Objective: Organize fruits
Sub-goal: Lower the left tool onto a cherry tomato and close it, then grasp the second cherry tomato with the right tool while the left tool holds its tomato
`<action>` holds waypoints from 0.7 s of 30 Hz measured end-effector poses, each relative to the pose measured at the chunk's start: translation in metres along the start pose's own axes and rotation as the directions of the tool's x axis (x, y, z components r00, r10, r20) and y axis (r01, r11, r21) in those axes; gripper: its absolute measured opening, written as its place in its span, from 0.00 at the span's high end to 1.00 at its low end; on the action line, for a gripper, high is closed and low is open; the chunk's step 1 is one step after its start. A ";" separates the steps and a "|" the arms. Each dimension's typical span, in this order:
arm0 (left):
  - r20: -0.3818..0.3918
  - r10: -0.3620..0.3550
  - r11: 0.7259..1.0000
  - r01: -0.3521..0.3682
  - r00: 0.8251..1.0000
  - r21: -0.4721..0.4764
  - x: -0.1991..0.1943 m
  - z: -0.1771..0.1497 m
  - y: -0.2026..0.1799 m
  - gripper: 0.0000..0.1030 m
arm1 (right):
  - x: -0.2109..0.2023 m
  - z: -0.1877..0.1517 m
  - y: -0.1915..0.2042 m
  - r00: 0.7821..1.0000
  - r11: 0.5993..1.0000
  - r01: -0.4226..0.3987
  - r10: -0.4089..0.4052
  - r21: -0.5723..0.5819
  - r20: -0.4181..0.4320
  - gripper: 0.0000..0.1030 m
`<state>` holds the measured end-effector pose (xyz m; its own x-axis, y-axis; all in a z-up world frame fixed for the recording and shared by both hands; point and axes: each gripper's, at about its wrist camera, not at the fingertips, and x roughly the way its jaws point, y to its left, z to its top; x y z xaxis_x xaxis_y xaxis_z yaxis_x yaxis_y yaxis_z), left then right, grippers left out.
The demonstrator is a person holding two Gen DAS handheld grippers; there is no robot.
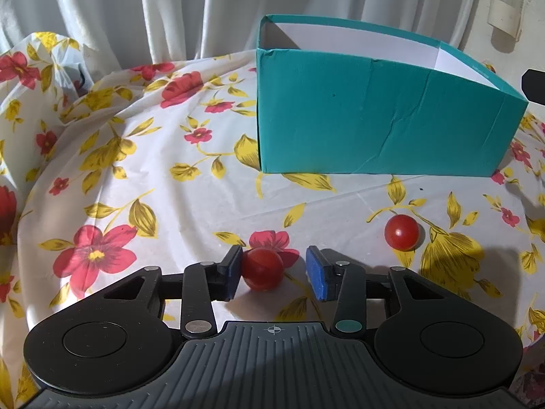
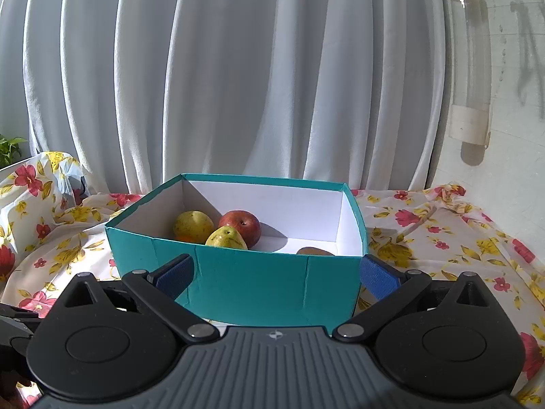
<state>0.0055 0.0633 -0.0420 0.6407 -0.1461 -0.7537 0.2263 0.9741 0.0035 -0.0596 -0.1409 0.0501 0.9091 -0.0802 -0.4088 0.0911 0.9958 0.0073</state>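
A small red tomato point(image 1: 262, 269) lies on the flowered tablecloth between the blue pads of my left gripper point(image 1: 274, 260). The left pad touches it and the right pad stands a little off, so the jaws are open. A second red tomato point(image 1: 402, 231) rests on the cloth to the right. The teal box point(image 1: 374, 119) stands behind them. My right gripper point(image 2: 276, 267) is wide open and empty in front of the teal box point(image 2: 259, 283). Inside are two yellow-green pears point(image 2: 192, 226), a red apple point(image 2: 242, 223) and a brown fruit point(image 2: 315, 251), partly hidden by the wall.
The flowered tablecloth point(image 1: 153, 187) covers the table and bunches up at the far left. White curtains point(image 2: 238, 85) hang behind the table. A dark object point(image 1: 533, 85) juts in at the right edge of the left wrist view.
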 end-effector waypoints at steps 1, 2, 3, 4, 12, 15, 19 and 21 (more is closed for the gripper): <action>-0.002 0.000 1.000 0.000 1.000 -0.005 0.000 0.000 0.001 0.66 | -0.001 0.000 0.000 1.000 1.000 -0.001 0.001 0.000 0.001 0.00; -0.004 -0.002 1.000 0.002 1.000 -0.014 -0.001 0.001 0.003 0.72 | -0.001 0.000 0.002 1.000 1.000 -0.002 0.002 -0.001 0.003 0.00; -0.008 -0.010 1.000 0.010 1.000 -0.021 -0.002 0.001 0.004 0.72 | -0.001 -0.001 0.002 1.000 1.000 -0.003 0.003 -0.002 0.004 0.00; -0.012 -0.013 0.999 0.013 1.000 -0.032 -0.002 0.002 0.006 0.72 | -0.001 -0.001 0.003 1.000 1.000 -0.003 0.003 -0.002 0.007 0.00; 0.043 -0.037 0.997 0.040 0.998 -0.068 -0.035 0.013 0.009 0.72 | -0.002 -0.005 0.016 1.000 0.999 0.008 -0.007 -0.042 0.030 0.00; 0.063 -0.033 0.996 0.038 0.997 -0.079 -0.049 0.018 0.010 0.72 | 0.000 -0.008 0.022 1.000 0.998 0.002 -0.001 -0.061 0.027 0.00; 0.099 -0.028 0.995 0.037 0.995 -0.089 -0.067 0.024 0.013 0.72 | 0.005 -0.015 0.031 1.000 0.996 -0.009 0.011 -0.084 0.020 0.00; 0.109 -0.025 0.995 0.035 0.994 -0.095 -0.073 0.026 0.015 0.72 | 0.011 -0.022 0.036 1.000 0.995 -0.021 0.021 -0.099 -0.001 0.00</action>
<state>-0.0189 0.0839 0.0305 0.7110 -0.1882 -0.6776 0.1782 0.9803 -0.0853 -0.0553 -0.1052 0.0254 0.9103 -0.0588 -0.4096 0.0308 0.9967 -0.0747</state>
